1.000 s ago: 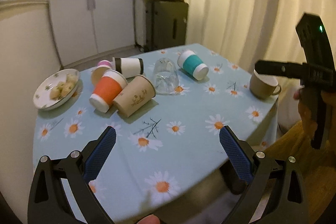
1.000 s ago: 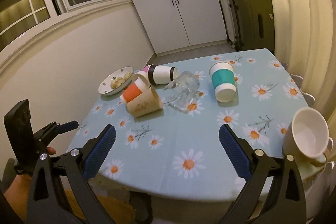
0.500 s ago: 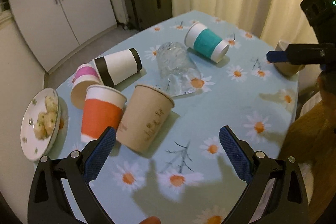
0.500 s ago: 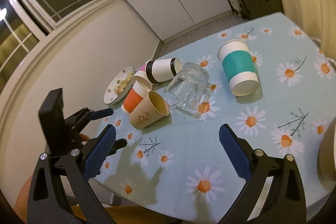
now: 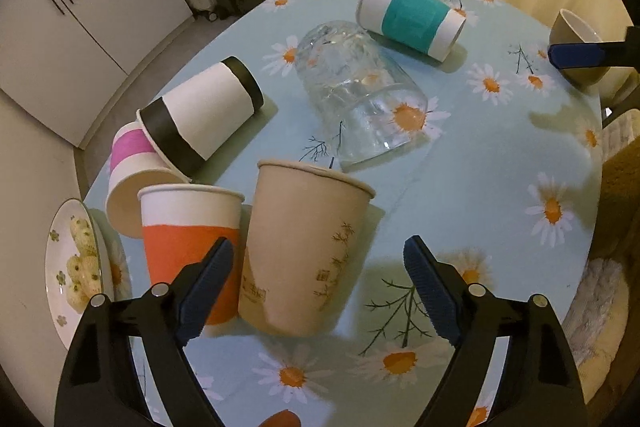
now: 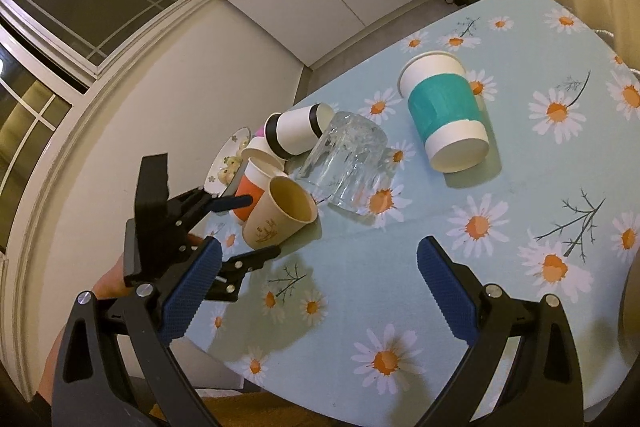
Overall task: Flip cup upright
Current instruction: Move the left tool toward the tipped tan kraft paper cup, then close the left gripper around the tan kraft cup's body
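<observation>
No words, numbers or brand names can be read. The tan paper cup point(image 5: 304, 255), lying on its side near the table's left edge, carries small gold-brown printed marks, too blurred to make out.

The desk point(image 5: 500, 187) wears a pale blue cloth with white, orange-centred daisies. On it: a tan cup point(image 5: 304, 251) with gold print, an orange-banded cup point(image 5: 188, 227), a pink-banded one point(image 5: 128, 163), a black-and-white one point(image 5: 204, 111), a teal-banded one point(image 5: 412, 15) — and clear glass point(image 5: 360, 91). Both tongs have blue pads point(image 5: 208, 283).
</observation>
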{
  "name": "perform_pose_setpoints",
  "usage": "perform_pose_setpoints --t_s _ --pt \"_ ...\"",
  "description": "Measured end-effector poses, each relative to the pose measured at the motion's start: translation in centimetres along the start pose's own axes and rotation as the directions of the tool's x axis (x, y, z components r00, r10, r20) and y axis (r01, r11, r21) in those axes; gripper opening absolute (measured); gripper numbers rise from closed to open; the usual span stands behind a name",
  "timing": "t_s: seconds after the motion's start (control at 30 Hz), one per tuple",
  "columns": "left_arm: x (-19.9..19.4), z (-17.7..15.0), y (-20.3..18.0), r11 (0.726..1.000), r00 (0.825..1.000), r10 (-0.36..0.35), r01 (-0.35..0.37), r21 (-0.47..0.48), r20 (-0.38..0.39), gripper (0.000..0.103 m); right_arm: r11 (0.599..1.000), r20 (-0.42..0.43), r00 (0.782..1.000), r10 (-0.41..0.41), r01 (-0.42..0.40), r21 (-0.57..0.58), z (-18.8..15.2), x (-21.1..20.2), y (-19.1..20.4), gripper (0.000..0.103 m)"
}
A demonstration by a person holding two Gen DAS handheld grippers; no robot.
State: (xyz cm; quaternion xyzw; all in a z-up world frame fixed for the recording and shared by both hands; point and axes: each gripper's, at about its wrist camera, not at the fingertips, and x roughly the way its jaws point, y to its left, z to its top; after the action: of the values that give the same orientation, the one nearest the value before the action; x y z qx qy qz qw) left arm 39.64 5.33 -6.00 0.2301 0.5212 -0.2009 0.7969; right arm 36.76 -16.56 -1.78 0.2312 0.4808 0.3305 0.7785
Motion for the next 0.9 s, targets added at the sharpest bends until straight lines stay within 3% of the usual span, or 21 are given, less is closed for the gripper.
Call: perform_pose_setpoints --t_s 0.13,0.27,0.47,0.5,0.53,0.6,0.83,0.9 --pt "0.6 0.5 -0.3 0.999 1.0 0.008 -0.007 0.032 -0.026 0.084 1.0 -0.01 1.0 0.004 -0.004 -0.005 0.1 0.3 0.2 0.097" --pt "1.2 0.9 -0.6 0.999 0.999 0.012 -0.011 0.042 -0.037 0.074 1.0 -0.006 1.0 -0.009 0.009 -0.005 0.1 0.4 0.2 0.097" --pt "2.3 0.9 -0.5 0.998 0.997 0.026 -0.022 0.054 -0.069 0.074 1.0 -0.006 1.0 -0.011 0.011 0.014 0.1 0.3 -0.1 0.097" --pt "2.4 0.9 -0.8 0.998 0.997 0.019 -0.016 0.054 -0.069 0.072 1.0 -0.006 1.0 -0.01 0.01 0.015 0.1 0.2 -0.2 0.097" --pt "2.4 0.8 -0.9 0.998 0.997 0.018 -0.013 0.058 -0.07 0.064 1.0 -0.005 1.0 -0.01 0.01 0.015 0.1 0.1 -0.2 0.098" --pt "2.4 0.8 -1.2 0.998 0.997 0.026 -0.021 0.065 -0.07 0.064 1.0 -0.001 1.0 -0.01 0.01 0.017 0.1 0.0 -0.2 0.097" --pt "0.6 0.7 -1.4 1.0 0.999 0.016 -0.015 0.017 -0.05 0.063 1.0 0.005 1.0 0.004 -0.005 0.025 0.2 -0.6 -0.4 0.097" --pt "-0.6 0.8 -1.4 1.0 1.0 -0.014 0.014 -0.025 -0.025 0.063 1.0 0.007 1.0 0.008 -0.008 0.024 0.2 -0.8 -0.4 0.097"
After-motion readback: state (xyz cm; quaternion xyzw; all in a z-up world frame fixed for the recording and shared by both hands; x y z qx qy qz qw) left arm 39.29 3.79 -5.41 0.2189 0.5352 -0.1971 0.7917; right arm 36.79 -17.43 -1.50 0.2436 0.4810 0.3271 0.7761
